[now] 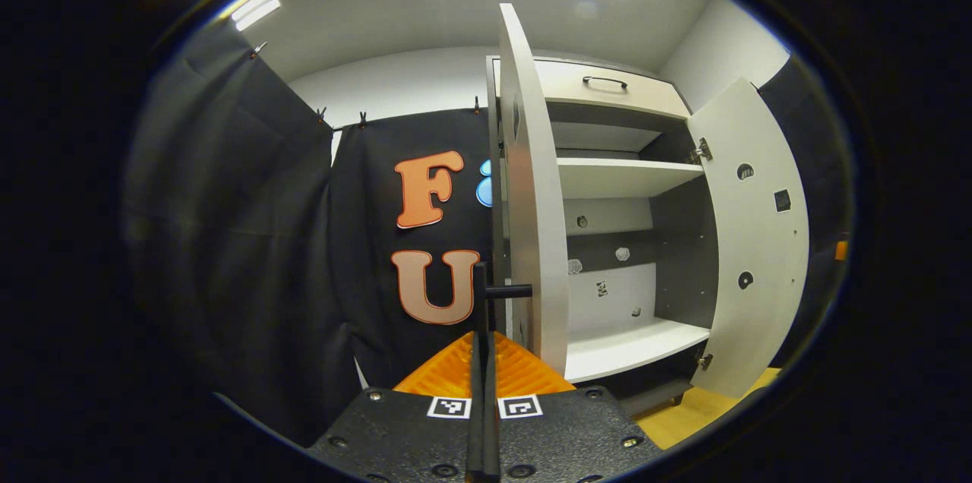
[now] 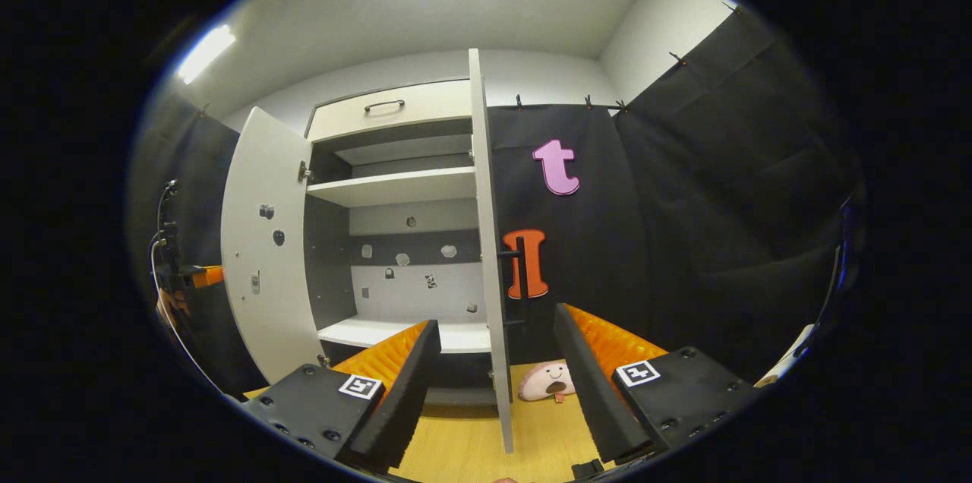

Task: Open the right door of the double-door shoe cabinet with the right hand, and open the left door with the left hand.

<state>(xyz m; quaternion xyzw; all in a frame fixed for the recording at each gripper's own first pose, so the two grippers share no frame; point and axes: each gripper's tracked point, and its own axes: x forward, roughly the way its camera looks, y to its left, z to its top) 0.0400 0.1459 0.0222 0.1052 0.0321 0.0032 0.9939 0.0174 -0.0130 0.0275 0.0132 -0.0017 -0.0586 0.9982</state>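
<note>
In the left gripper view, the left gripper (image 1: 483, 361) is seen at 6 o'clock with its jaws closed on the black handle (image 1: 481, 293) of the left door (image 1: 531, 202), which stands swung out edge-on at centre. The shoe cabinet (image 1: 630, 179) lies open toward 2 o'clock. In the right gripper view, the right gripper (image 2: 497, 346) is held wide apart at 6 o'clock, gripping nothing; the right door (image 2: 490, 240) stands edge-on between its fingers. A plush toy (image 2: 548, 380) lies on the floor (image 2: 463, 445) at 5 o'clock.
</note>
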